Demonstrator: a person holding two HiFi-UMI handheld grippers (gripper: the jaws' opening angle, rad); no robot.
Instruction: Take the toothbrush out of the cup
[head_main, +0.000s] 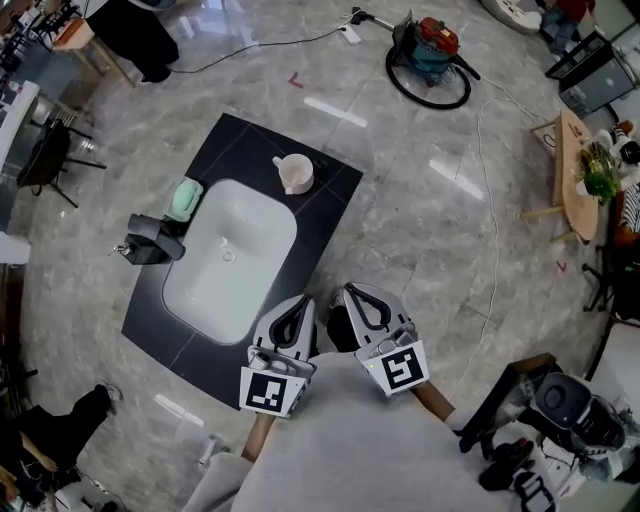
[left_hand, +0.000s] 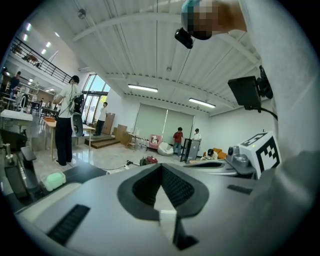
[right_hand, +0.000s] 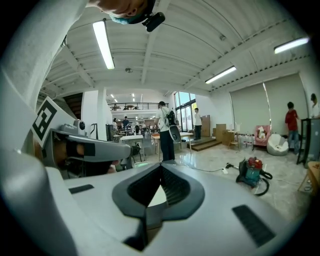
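Note:
A white cup (head_main: 294, 174) stands on the far edge of the black counter (head_main: 325, 190), beyond the white sink basin (head_main: 232, 260). No toothbrush shows in it from the head view. My left gripper (head_main: 303, 300) and right gripper (head_main: 350, 290) hover side by side over the counter's near edge, well short of the cup. Both have their jaws together with nothing between them. In the left gripper view the left gripper (left_hand: 161, 166) points level across the room; the cup is hidden. The right gripper (right_hand: 161, 165) also points level in its own view.
A green soap bar (head_main: 183, 198) and a black faucet (head_main: 150, 240) sit at the basin's left. On the floor behind lie a vacuum cleaner (head_main: 430, 50) and its cable. A wooden table (head_main: 572, 170) stands at the right. People stand far off in the hall.

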